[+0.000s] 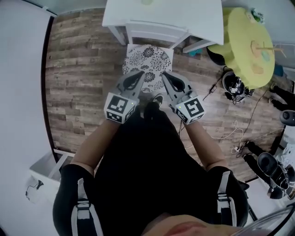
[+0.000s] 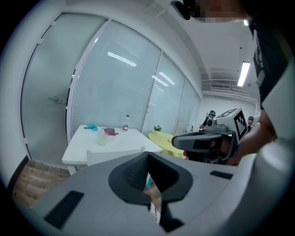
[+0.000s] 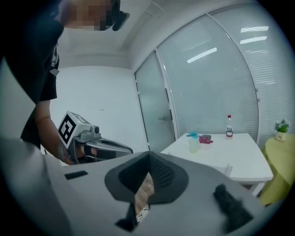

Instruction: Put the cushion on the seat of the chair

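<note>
The cushion (image 1: 148,59) is square with a black-and-white flower print. It hangs over the wooden floor, just in front of the white chair (image 1: 154,31). My left gripper (image 1: 140,73) is shut on the cushion's near left edge. At the near right edge my right gripper (image 1: 165,75) is shut on it too. In the left gripper view the jaws (image 2: 148,159) are closed, and a strip of the cushion (image 2: 154,214) shows beneath them. The right gripper view shows the same: closed jaws (image 3: 149,157) over a scrap of patterned cushion (image 3: 143,209). The chair's seat is hidden.
The chair is tucked under a white table (image 1: 193,14) that carries a bottle (image 2: 125,122) and a cup (image 2: 102,137). A yellow round table (image 1: 249,39) stands to the right, with cables and gear (image 1: 235,85) on the floor. A white shelf unit (image 1: 46,168) is near left.
</note>
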